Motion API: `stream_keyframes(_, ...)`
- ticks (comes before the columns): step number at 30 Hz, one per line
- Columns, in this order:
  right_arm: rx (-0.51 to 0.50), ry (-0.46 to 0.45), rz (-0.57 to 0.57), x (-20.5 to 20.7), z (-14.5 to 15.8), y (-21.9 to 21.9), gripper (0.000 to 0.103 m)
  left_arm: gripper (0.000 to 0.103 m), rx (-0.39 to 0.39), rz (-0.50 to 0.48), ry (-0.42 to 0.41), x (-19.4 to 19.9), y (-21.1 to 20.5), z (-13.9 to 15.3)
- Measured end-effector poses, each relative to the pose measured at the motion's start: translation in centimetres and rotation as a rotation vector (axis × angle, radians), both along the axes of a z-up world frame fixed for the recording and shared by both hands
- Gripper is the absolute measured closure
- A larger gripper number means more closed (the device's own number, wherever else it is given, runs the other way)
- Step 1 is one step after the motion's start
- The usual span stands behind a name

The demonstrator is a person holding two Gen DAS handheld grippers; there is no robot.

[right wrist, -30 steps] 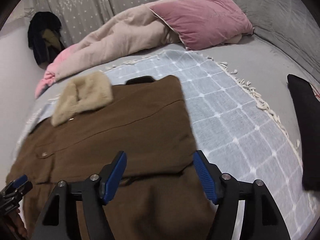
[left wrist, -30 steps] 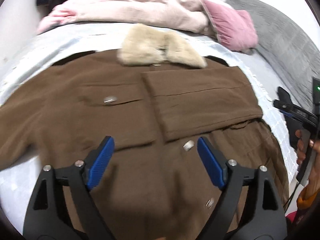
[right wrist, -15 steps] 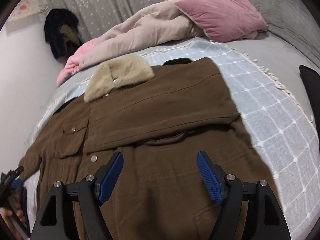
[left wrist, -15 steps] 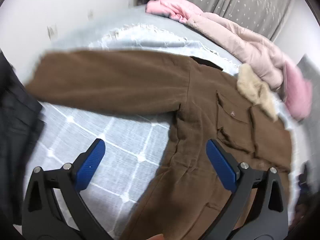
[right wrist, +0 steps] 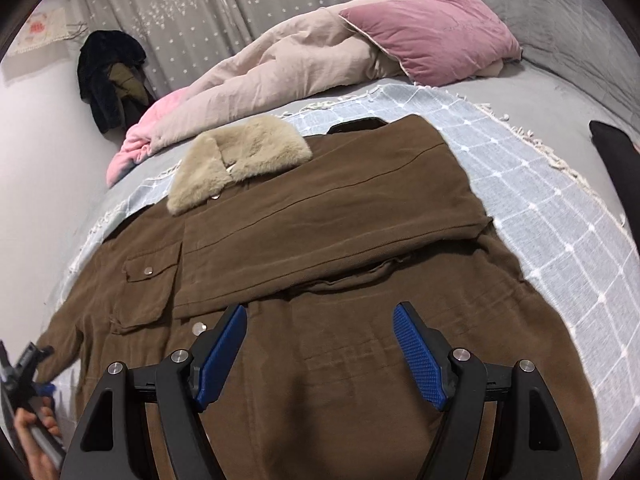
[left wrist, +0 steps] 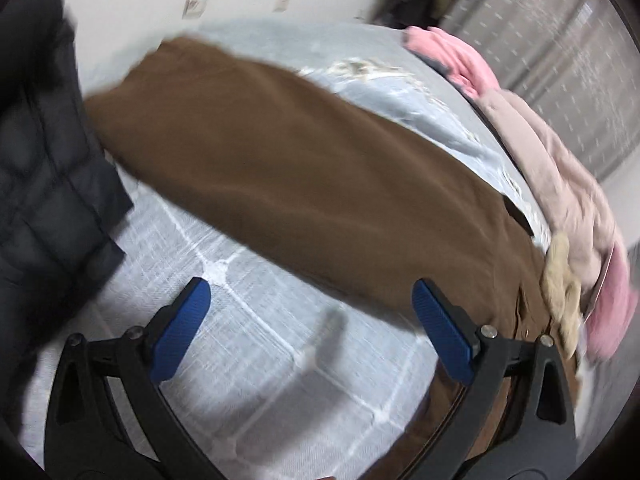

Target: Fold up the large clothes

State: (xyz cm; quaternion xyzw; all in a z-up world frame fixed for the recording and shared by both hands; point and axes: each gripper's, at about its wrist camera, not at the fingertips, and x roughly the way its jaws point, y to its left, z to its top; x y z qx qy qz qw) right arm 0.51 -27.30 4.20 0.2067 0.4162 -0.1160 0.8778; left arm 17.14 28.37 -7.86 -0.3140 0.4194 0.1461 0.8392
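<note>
A large brown coat (right wrist: 320,240) with a beige fur collar (right wrist: 236,160) lies flat on a light blue checked blanket (right wrist: 560,220). Its right sleeve is folded across the chest. Its left sleeve (left wrist: 280,168) stretches out over the blanket (left wrist: 260,344). My left gripper (left wrist: 308,320) is open and empty, above the blanket just short of that sleeve. My right gripper (right wrist: 320,340) is open and empty over the coat's lower front. The left gripper also shows at the lower left in the right wrist view (right wrist: 28,364).
A black quilted garment (left wrist: 44,168) lies at the left. A pink-beige duvet (right wrist: 280,68) and pink pillow (right wrist: 432,36) lie at the bed's head. A black item (right wrist: 616,160) is at the right. Dark clothes (right wrist: 108,72) hang by the curtain.
My left gripper has swung left, from over the coat's front to the outstretched left sleeve. My right gripper has shifted left to centre over the coat. Both stayed open.
</note>
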Motion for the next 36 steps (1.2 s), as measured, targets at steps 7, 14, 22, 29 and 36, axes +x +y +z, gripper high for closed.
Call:
stream_keyframes(7, 0.023, -0.015, 0.003, 0.5, -0.1, 0.7, 0.026, 0.003, 0.117, 0.082, -0.074, 3.2, 2.4, -0.8)
stream_keyframes(14, 0.065, -0.029, 0.008, 0.5, 0.1, -0.3, 0.026, 0.082, 0.223, 0.247, 0.017, 5.8, 4.4, -0.1)
stream_keyframes(22, 0.022, -0.048, -0.055, 0.0, 1.1, -2.2, 0.026, 0.097, 0.193, 0.231, -0.196, 3.6, 1.9, 6.7)
stream_keyframes(29, -0.003, -0.067, -0.046, -0.2, 1.5, -1.8, 0.026, 0.097, 0.223, 0.012, -0.43, 2.8, -6.9, 15.1)
stream_keyframes(36, -0.002, -0.059, -0.036, 0.0, 1.3, -1.6, 0.026, 0.097, 0.223, -0.333, -0.504, 1.5, -19.6, 17.2)
